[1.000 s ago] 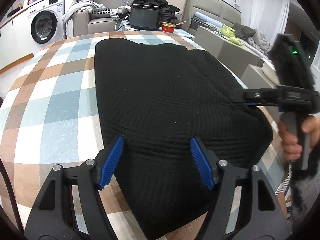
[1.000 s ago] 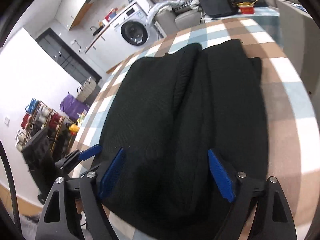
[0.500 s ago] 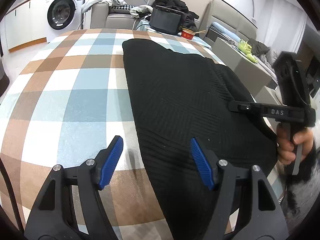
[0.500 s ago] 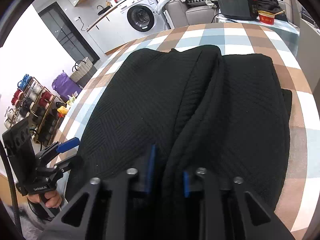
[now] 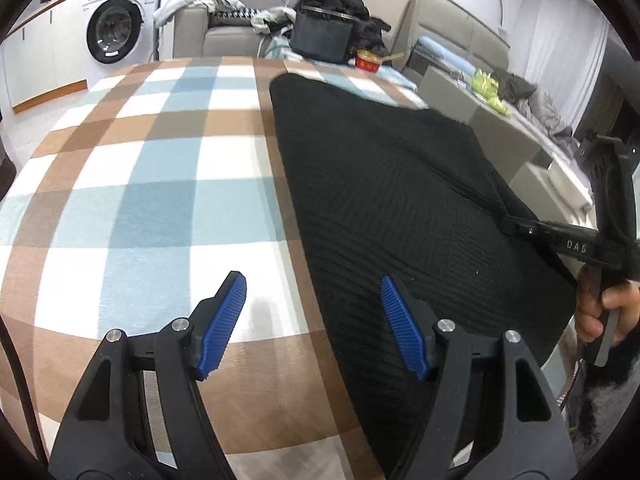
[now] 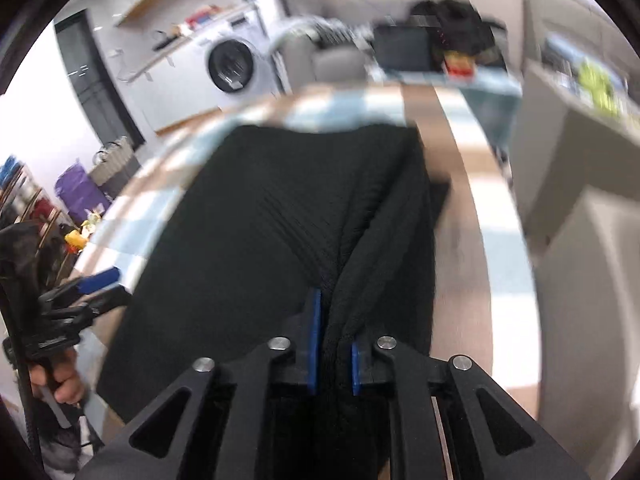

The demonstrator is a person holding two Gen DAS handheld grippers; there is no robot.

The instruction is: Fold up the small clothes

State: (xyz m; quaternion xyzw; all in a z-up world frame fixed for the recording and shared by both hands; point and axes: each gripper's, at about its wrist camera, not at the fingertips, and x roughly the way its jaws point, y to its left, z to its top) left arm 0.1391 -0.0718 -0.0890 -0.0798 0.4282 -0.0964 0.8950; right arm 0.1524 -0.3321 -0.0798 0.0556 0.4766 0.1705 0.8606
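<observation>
Left wrist view: left gripper [image 5: 312,322] spread wide at 6 o'clock, blue pads [image 5: 222,322] apart and holding nothing, hanging over the seam where the black knit garment [image 5: 400,216] meets bare checked tablecloth [image 5: 132,200]. Left pad over the cloth, right pad over the garment's near left edge. Garment lying flat along the right half of the table, running from 12 o'clock down to 5 o'clock. Right gripper [image 5: 508,224] reaching in from 3 o'clock, its tip at a raised ridge of the knit; fingers hidden by the fabric here. Hand [image 5: 600,312] wrapped round its handle at 4 o'clock. Washing machine [image 5: 116,32] at 11 o'clock, sofa with a dark bag [image 5: 320,36] at 12 o'clock, red bowl [image 5: 368,62] just beside the bag.

Right wrist view, blurred: right gripper [image 6: 332,350] at 6 o'clock pinched tight on a bunched fold of the black knit garment [image 6: 272,216], cloth squeezed between the two blue pads [image 6: 316,340]. Garment spreading from the pinch up toward 12 o'clock across the checked tablecloth [image 6: 472,216]. Left gripper [image 6: 88,292] at 9 o'clock, parted, just off the garment's left edge, hand [image 6: 60,384] below it at 8 o'clock. Washing machine [image 6: 232,64] at 11 o'clock
</observation>
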